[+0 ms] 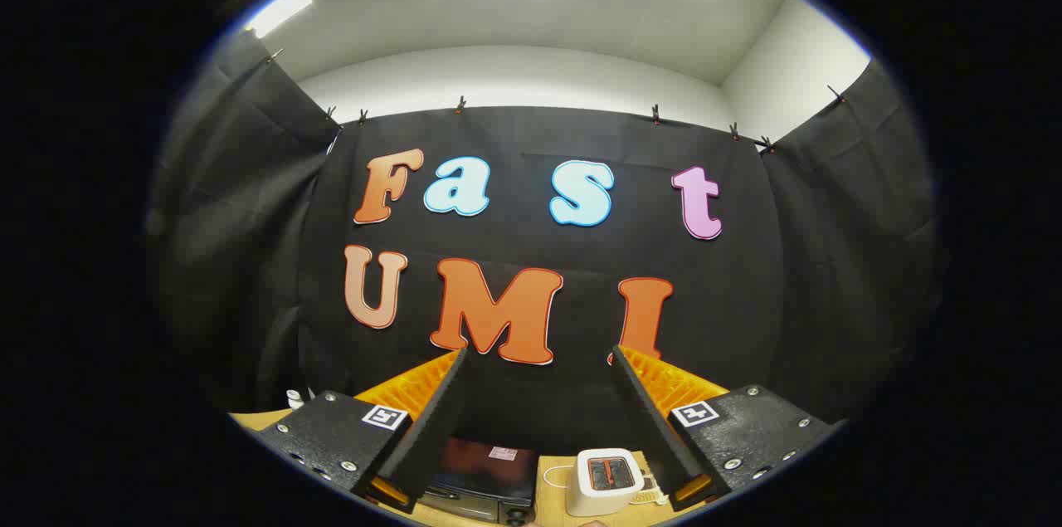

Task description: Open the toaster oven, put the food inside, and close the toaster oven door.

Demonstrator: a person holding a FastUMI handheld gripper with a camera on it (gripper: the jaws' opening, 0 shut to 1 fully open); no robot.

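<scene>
Held high with its fingers spread wide and empty, the gripper (539, 361) sits well above the toaster oven (481, 477) on the table (554, 494) below, so a blind descent risks clipping the small white toaster (607, 479) just beside it.

The gripper (539, 402) is showing two long fingers (431, 427) that are tapering to narrow tips, with a wide gap standing between them and nothing pressed in it. Each finger's inner face is carrying a flat foam-like pad, and ribbed, ridged plastic is running along each outer side. Behind each finger a textured black mounting block (332, 431) is sitting, fastened with small silver screws along its edges. A square black-and-white fiducial marker (385, 417) is sticking to the top of each block, one per side.
</scene>
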